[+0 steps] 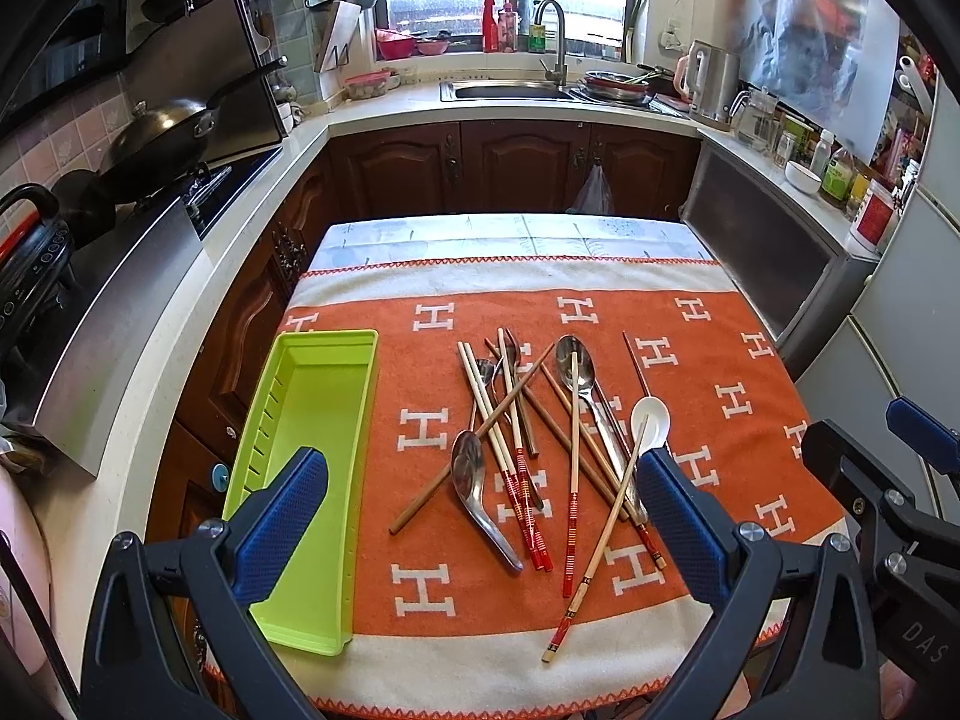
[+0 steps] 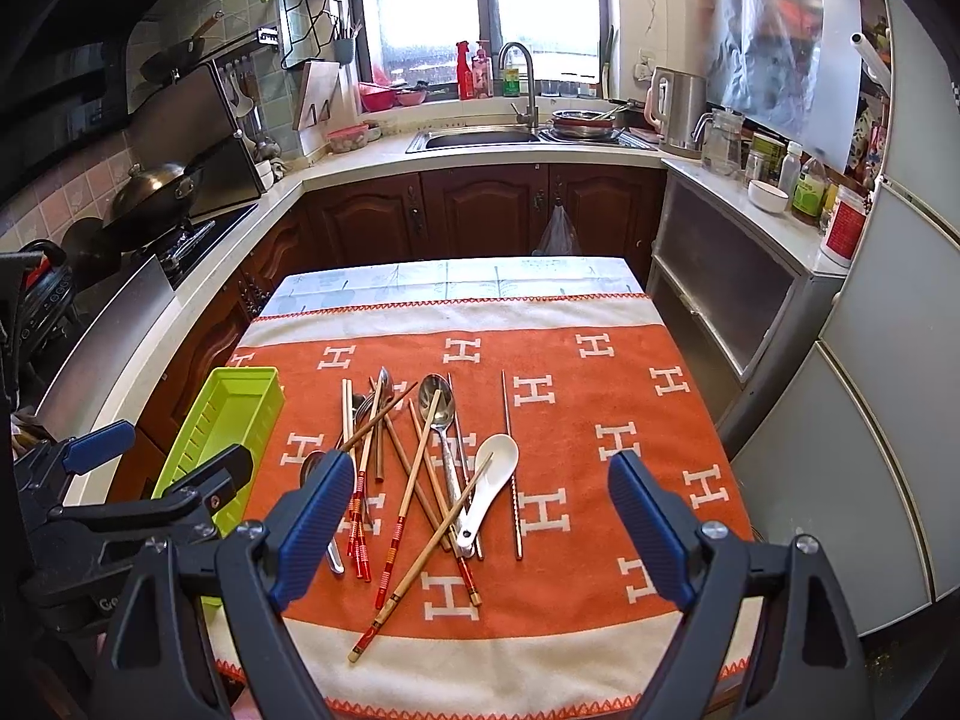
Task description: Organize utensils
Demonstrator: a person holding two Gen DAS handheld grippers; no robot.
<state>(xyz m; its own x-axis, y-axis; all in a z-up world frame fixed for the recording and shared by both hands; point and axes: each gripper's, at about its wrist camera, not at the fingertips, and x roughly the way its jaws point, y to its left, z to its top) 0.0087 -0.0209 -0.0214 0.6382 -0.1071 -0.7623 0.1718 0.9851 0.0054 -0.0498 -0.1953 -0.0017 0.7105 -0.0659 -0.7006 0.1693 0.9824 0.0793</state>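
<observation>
With both the left gripper (image 1: 483, 510) and right gripper (image 2: 480, 522) spread wide and empty above the tangled chopsticks and spoons (image 1: 540, 450), sorting seems unstarted; next, pinch one piece for the bare green tray (image 1: 312, 396).

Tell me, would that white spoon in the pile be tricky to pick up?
Probably. The white spoon looks glossy, likely ceramic, so it may slip in the pads and could chip if dropped. A wooden chopstick lies across it, so lifting it would likely disturb that.
</observation>
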